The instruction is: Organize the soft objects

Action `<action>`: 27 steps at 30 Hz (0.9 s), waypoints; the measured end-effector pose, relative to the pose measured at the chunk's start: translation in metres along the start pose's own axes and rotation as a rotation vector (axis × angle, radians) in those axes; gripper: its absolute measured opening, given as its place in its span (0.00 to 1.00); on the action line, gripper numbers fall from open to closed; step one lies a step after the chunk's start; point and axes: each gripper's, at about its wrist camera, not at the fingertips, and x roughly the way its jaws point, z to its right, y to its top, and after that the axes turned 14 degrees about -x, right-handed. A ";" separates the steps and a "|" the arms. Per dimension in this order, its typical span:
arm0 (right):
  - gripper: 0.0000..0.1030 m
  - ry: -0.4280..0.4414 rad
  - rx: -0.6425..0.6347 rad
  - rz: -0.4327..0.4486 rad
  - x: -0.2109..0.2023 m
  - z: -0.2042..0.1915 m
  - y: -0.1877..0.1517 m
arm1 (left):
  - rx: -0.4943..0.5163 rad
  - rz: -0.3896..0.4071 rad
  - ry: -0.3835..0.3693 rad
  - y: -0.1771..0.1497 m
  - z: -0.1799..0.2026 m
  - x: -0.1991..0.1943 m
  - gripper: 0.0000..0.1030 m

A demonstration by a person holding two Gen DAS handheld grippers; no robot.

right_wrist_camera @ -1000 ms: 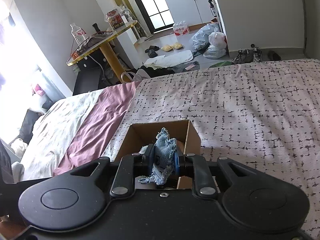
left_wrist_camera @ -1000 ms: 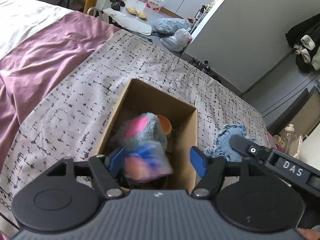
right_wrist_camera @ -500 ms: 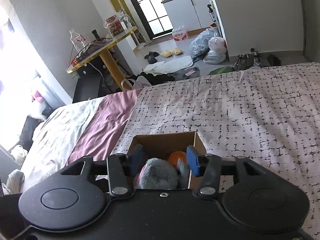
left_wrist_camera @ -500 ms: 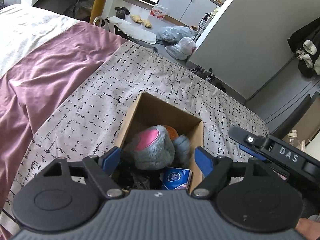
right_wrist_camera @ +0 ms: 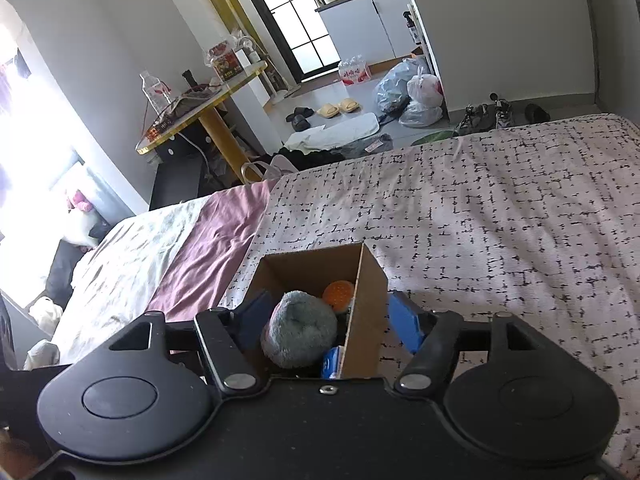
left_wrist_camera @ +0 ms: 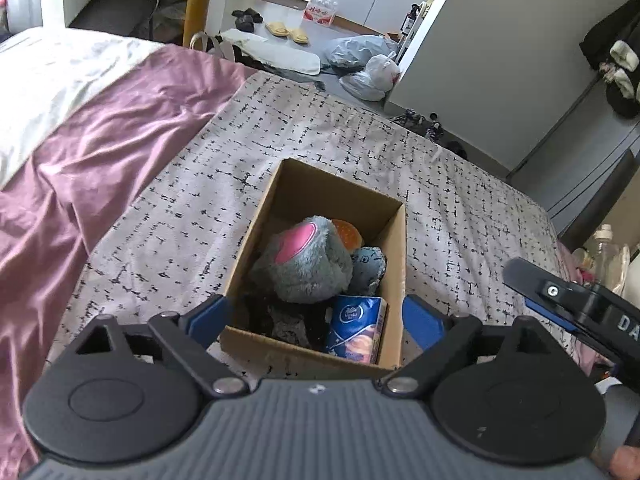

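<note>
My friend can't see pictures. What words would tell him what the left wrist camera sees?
An open cardboard box sits on a speckled bedspread, holding a grey plush toy with a pink patch, an orange ball, a small blue cloth and a blue tissue pack. The left tool hangs open and empty above the box's near end.

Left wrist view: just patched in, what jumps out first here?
An open cardboard box sits on the patterned bedspread, packed with a grey plush toy with a pink patch, an orange ball behind it, a small blue cloth to its right and a blue tissue pack in the near corner. The left gripper and the right gripper have both just been opening, with nothing held.
</note>
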 end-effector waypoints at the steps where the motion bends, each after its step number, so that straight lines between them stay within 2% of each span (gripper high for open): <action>1: 0.67 0.001 0.001 0.001 -0.004 0.002 -0.001 | 0.003 0.003 -0.002 -0.002 0.002 -0.003 0.91; 4: 0.75 -0.003 0.005 0.013 -0.018 0.008 -0.004 | 0.023 0.018 -0.002 -0.008 0.009 -0.014 0.98; 7: 0.80 0.002 0.019 0.028 -0.032 0.014 -0.006 | 0.045 0.036 0.003 -0.015 0.017 -0.024 0.98; 9: 0.89 0.004 0.019 0.039 -0.043 0.016 -0.009 | 0.058 0.050 -0.002 -0.020 0.022 -0.032 1.00; 15: 0.99 0.000 0.010 0.067 -0.075 0.025 -0.017 | 0.090 0.073 -0.029 -0.042 0.034 -0.054 1.00; 27: 1.00 -0.007 -0.002 0.115 -0.134 0.043 -0.036 | 0.147 0.141 -0.032 -0.074 0.043 -0.095 1.00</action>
